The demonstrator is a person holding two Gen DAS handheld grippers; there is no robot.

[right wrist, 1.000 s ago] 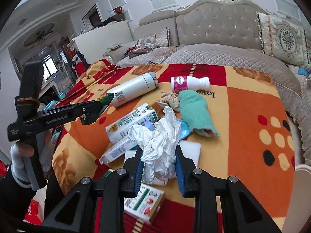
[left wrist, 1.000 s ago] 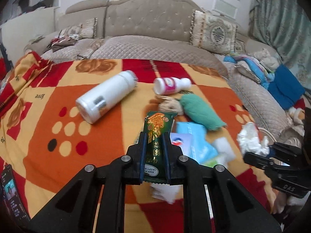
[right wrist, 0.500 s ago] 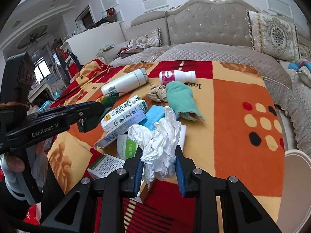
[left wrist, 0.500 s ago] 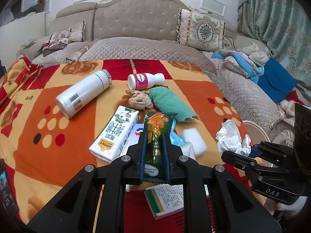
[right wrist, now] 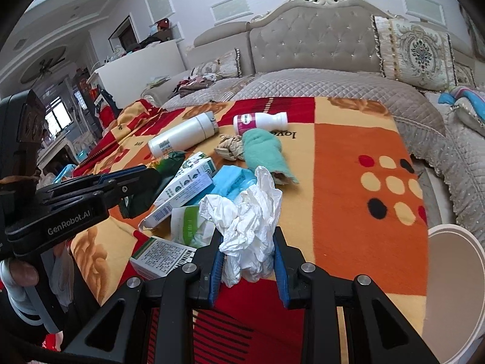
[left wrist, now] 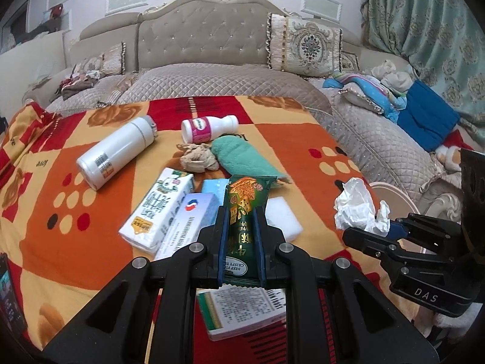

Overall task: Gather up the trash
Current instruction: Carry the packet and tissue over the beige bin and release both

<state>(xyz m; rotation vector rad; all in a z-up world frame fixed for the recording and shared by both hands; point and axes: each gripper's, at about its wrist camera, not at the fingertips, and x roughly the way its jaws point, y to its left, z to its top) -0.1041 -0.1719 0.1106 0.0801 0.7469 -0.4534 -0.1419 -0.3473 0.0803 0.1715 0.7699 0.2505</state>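
Note:
My left gripper [left wrist: 241,221] is shut on a green snack wrapper [left wrist: 247,194], which stands upright between the blue pads above the cluttered blanket. The same gripper [right wrist: 142,179] shows at the left of the right wrist view, a hand around its handle. My right gripper [right wrist: 247,242] is shut on a crumpled white tissue [right wrist: 251,212] that bulges up from the jaws. In the left wrist view the right gripper [left wrist: 379,230] hangs at the right edge with the tissue [left wrist: 357,206].
On the red-orange blanket [left wrist: 75,236] lie a white flask [left wrist: 118,151], a pink-labelled bottle [left wrist: 209,127], a green cloth [left wrist: 242,157], a beige rag [left wrist: 197,159], a milk carton [left wrist: 157,212], a white sponge [left wrist: 283,215] and a medicine box [left wrist: 242,309]. A round white bin [right wrist: 454,279] stands at the right. Sofa behind.
Both hands have shifted right and back over the blanket, each keeping its grip. The carton and the medicine box have come into the left view, the white bin into the right view.

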